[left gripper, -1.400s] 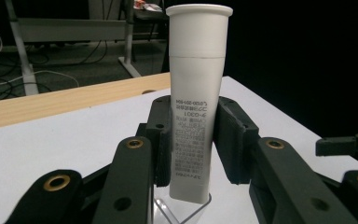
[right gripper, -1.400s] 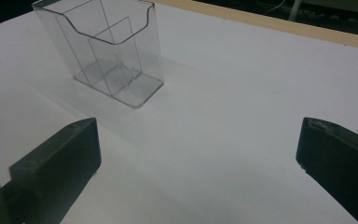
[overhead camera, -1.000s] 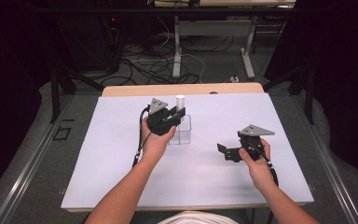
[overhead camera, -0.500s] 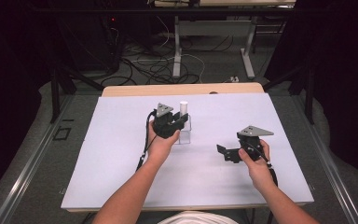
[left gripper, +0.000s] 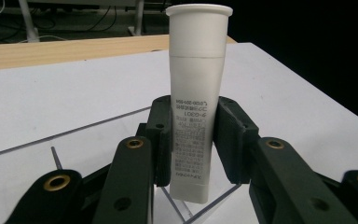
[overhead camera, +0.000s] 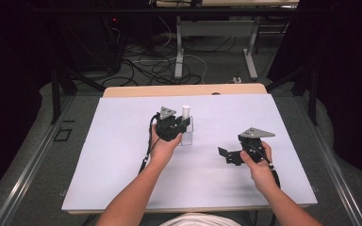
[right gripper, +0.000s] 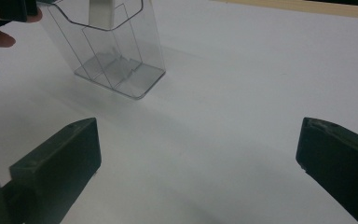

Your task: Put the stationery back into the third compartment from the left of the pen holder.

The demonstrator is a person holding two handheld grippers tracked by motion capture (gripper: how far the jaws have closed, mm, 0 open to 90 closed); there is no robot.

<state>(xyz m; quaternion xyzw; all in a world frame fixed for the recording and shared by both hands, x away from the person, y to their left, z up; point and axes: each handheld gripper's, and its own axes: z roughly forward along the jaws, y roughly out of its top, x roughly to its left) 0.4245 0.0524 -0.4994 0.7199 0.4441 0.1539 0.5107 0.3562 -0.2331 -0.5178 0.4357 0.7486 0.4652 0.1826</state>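
Where jaws flank the white tube (left gripper: 196, 100), contact unclear, clear holder (right gripper: 116, 51) top cropped

Two bare forearms, no sleeves visible, each hand holding a black gripper. A pale garment shows at the near edge between the arms. The left gripper (overhead camera: 185, 123) carries a grey three-cornered plate on top, and a black cable trails from it along the forearm. Its two black jaws are blocky links with brass-coloured pivot bushings and small screw holes. The right gripper (overhead camera: 224, 156) has the same grey plate, a black cable, and matte black rectangular jaw pads.
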